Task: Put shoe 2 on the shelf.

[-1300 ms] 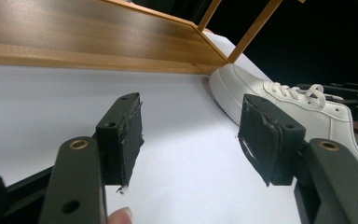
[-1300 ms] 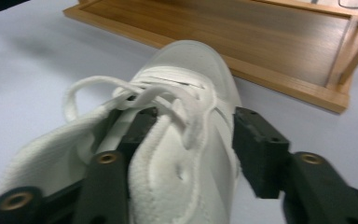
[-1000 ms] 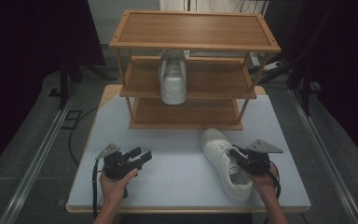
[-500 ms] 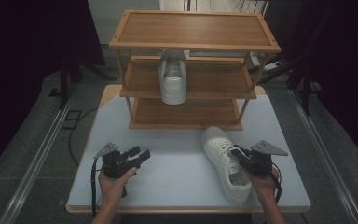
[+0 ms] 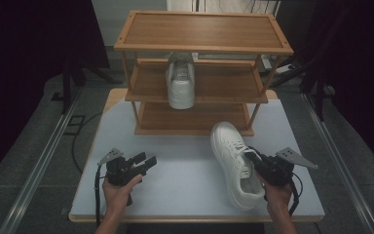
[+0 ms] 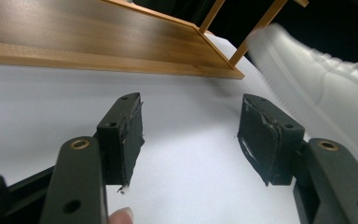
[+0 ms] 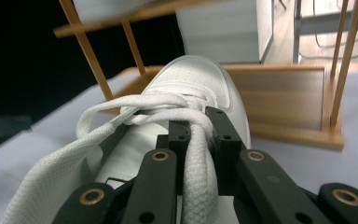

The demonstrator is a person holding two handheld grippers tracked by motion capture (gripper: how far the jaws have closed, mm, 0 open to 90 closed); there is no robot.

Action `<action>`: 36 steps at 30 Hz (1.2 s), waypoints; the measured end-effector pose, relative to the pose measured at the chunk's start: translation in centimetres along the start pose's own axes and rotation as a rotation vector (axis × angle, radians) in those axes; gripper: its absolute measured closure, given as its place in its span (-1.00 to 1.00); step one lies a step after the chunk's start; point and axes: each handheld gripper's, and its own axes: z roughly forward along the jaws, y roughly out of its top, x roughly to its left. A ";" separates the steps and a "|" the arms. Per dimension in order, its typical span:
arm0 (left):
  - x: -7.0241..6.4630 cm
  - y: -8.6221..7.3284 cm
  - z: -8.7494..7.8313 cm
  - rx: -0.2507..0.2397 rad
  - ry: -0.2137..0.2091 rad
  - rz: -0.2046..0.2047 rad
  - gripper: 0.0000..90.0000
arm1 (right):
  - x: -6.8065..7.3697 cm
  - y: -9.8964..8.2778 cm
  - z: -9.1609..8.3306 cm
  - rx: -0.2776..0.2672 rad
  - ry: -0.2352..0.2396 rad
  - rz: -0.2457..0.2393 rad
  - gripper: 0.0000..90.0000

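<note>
A white sneaker (image 5: 231, 156) lies on the white table (image 5: 185, 200) at the right, its toe pointing toward a wooden three-shelf rack (image 5: 204, 29). My right gripper (image 5: 250, 157) is shut on the sneaker's tongue, just behind the laces. In the right gripper view the jaws (image 7: 198, 128) clamp that white padded strip, with the toe (image 7: 200, 79) beyond them. A second white sneaker (image 5: 181, 83) stands on the rack's middle shelf. My left gripper (image 5: 146, 161) rests at the table's left, open with nothing between its pads (image 6: 191, 135); the table sneaker (image 6: 317, 79) shows off to its right.
The rack stands at the table's far half, its bottom shelf (image 5: 190, 119) bare and its top shelf bare. Bare table surface lies between the two grippers. Dark floor, a rail and cables surround the table.
My right hand has risen a little with the sneaker in its grip, and the toe now sits nearer the rack. The left gripper has not moved.
</note>
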 end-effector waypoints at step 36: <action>0.4 0.5 -0.3 -0.021 -0.011 -0.021 -0.11 | 5.0 12.6 0.8 -0.247 -0.001 -0.039 0.84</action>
